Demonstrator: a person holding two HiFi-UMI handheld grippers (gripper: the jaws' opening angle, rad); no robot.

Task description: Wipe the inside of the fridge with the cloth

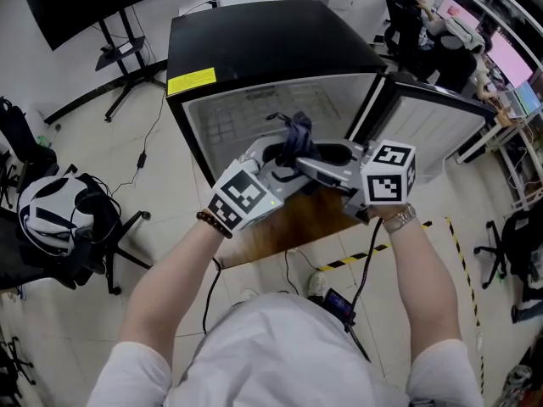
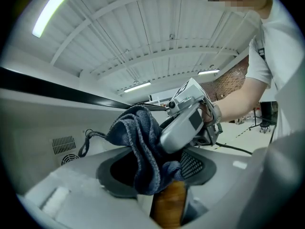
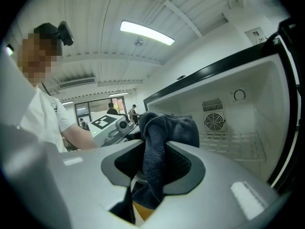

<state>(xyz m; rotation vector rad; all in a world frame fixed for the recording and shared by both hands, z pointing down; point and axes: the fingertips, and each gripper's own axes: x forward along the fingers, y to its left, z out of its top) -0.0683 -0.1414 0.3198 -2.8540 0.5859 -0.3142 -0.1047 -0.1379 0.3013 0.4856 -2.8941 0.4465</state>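
A dark blue cloth [image 1: 297, 134] hangs bunched between my two grippers in front of the open black fridge [image 1: 271, 49]. My right gripper [image 3: 152, 168] is shut on the cloth [image 3: 159, 142], which is folded over and pinched between its jaws. My left gripper [image 2: 157, 175] faces it from the left with wide jaws. The cloth [image 2: 143, 147] droops into that gap without being pressed. In the head view the left gripper [image 1: 276, 153] and right gripper [image 1: 321, 157] meet at the fridge's mouth. The white interior [image 3: 238, 128], with its fan vent, lies just behind.
The fridge door [image 1: 437, 125] stands open to the right. A brown board [image 1: 288, 223] lies on the floor below the grippers. An office chair with a helmet [image 1: 51, 214] is at the left and a TV stand [image 1: 110, 24] at the back left. People sit at desks [image 1: 433, 32] at the back right.
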